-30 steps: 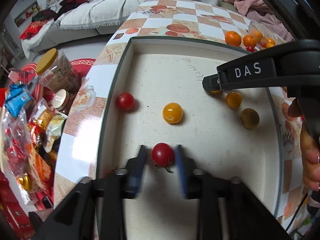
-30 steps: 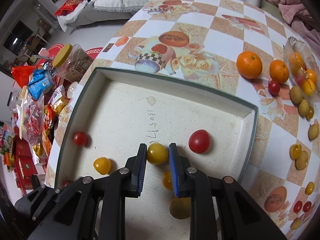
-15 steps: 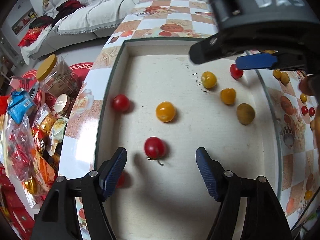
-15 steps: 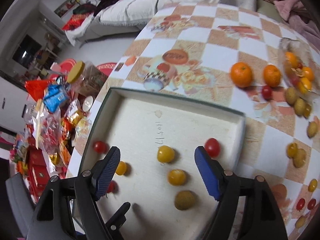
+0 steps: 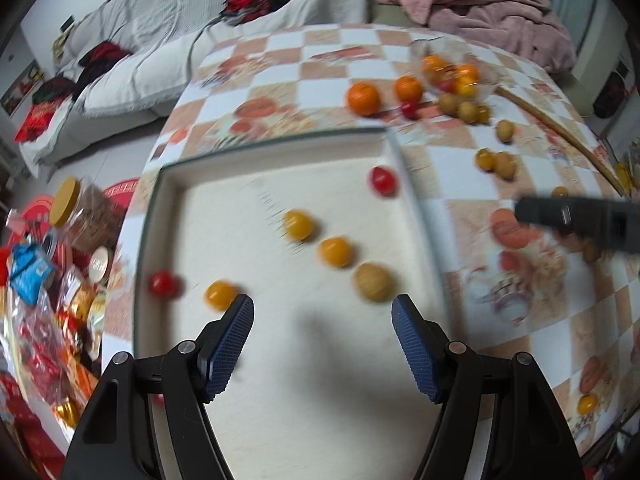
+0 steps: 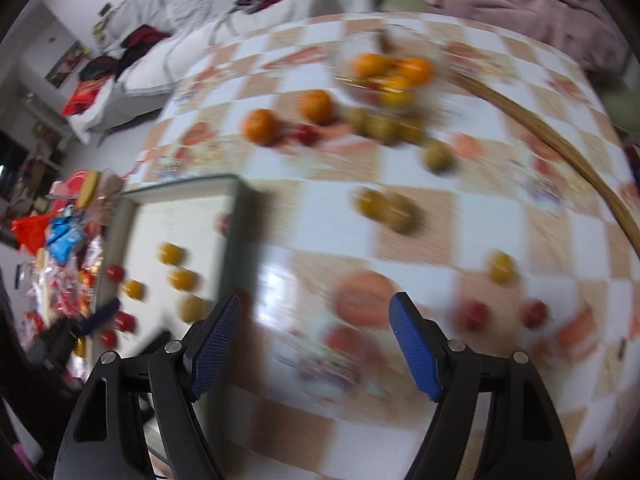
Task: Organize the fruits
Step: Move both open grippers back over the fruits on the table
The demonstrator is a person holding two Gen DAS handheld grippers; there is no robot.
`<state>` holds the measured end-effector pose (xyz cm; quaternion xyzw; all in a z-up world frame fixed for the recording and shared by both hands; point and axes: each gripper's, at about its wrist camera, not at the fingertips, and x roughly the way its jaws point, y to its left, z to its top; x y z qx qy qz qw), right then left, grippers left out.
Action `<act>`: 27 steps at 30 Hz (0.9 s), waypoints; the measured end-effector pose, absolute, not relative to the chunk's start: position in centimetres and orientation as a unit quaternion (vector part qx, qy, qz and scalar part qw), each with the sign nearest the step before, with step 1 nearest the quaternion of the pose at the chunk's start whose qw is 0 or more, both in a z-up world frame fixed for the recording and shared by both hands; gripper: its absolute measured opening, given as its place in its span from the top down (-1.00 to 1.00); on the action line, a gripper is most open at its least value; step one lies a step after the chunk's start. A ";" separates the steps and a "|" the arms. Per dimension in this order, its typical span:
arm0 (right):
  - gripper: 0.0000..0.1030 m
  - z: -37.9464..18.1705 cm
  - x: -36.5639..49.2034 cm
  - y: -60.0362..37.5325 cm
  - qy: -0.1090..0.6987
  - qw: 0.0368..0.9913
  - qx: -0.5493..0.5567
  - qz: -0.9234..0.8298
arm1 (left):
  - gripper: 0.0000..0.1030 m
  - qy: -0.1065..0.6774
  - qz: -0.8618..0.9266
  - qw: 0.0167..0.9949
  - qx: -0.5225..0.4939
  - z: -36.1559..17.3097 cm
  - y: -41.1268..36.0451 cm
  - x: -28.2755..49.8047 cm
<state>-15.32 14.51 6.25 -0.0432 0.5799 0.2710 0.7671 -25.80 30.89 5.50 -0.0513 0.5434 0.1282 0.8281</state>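
The left gripper (image 5: pixel 322 320) has its blue pads wide apart with nothing between them. A second ago they sat on each side of a red cherry tomato; they have let it go and pulled back. It hangs over the near part of the white tray (image 5: pixel 416 216). Just past its pads lie an orange cherry tomato (image 5: pixel 219 295) on the left and a brownish round fruit (image 5: pixel 374 282) on the right. Two more yellow ones (image 5: pixel 298 224) and a red tomato (image 5: pixel 382 180) lie farther in.

The right gripper (image 6: pixel 314 320) is open too, and holds nothing. A second ago it was shut on a yellow tomato; that one now lies in the tray. This gripper has swung right, off the tray, and hangs over the checked worktop (image 6: pixel 420 216). Two red cherry tomatoes (image 6: pixel 474 314) lie just past its right pad. A yellow one (image 6: pixel 502 266) is a bit farther.

So two more fruits are put away. Many small fruits and two oranges (image 6: pixel 262 126) sit loose on the worktop. I think the right gripper goes for the red ones next.
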 end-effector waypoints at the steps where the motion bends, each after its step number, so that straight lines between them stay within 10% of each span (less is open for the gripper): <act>1: -0.55 6.1 -15.4 13.2 0.581 0.771 -0.044 0.259 | -0.41 0.542 0.123 0.830 -0.049 5.8 30.4 -25.4; 13: -0.54 3.2 -15.7 3.4 0.585 0.793 -0.047 0.163 | -0.41 0.540 0.043 0.839 -0.045 6.1 23.1 -20.0; 27: 0.08 1.6 -14.9 2.0 0.570 0.799 -0.045 0.185 | -0.41 0.558 -0.046 0.827 -0.054 4.3 17.0 -14.1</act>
